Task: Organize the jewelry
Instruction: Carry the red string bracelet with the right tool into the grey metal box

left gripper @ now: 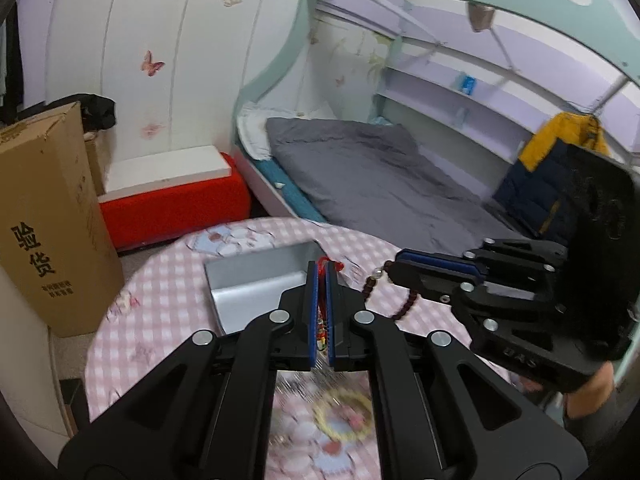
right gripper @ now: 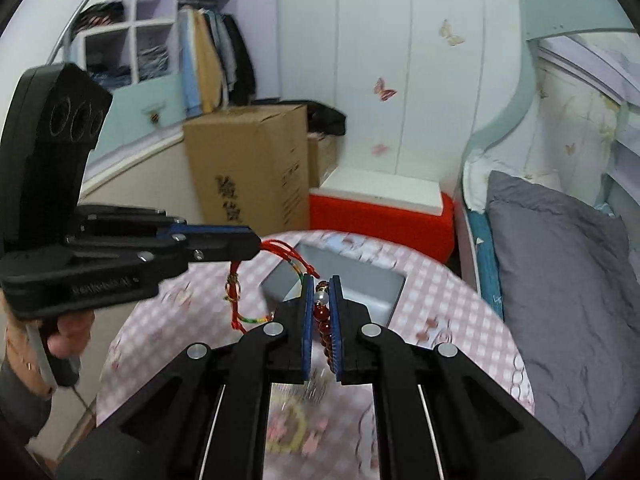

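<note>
A red cord bracelet (right gripper: 240,292), woven with green and yellow threads and a small gold knot, is seen dangling in a loose loop, pinched at its upper end in the left claw (right gripper: 256,246). A dark red bead bracelet (right gripper: 325,320) with one pearly white bead is clamped in the right claw (right gripper: 321,280), its strand drooping. Beneath both, an open grey box (left gripper: 256,284) is set on the pink checked tabletop (left gripper: 160,300).
</note>
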Demonstrator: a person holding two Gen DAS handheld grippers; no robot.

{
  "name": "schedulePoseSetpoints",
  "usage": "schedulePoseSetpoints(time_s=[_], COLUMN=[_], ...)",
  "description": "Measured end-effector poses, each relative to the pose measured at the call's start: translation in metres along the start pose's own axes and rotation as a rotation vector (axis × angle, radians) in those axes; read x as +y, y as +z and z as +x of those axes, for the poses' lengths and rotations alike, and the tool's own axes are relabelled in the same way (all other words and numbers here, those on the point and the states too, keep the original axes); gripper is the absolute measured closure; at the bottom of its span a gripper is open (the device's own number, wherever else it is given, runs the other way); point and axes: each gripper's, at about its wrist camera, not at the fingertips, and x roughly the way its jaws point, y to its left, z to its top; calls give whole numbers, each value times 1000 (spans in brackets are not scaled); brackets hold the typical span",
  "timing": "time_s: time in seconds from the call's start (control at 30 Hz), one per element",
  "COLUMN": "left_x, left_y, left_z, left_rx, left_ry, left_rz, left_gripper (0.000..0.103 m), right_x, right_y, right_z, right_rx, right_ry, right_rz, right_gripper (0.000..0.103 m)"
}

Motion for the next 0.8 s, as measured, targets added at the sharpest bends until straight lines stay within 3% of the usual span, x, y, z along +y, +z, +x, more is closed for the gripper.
schedulePoseSetpoints(time_s=[0.2, 0.43, 0.8], left_x=[26, 42, 50], left_y=[14, 1, -17], left_z=[55, 105, 126], left_rx=[46, 152, 234], left_ry=[51, 76, 95], left_rz=[-38, -59, -71], left_gripper=[100, 100, 99], right_x=[-16, -27, -32], right_y=[4, -12, -28], right_z=[46, 96, 107], right_rx=[4, 83, 131], right_ry=[-19, -1, 30], right_rz=[38, 80, 117], right_gripper=[97, 97, 97])
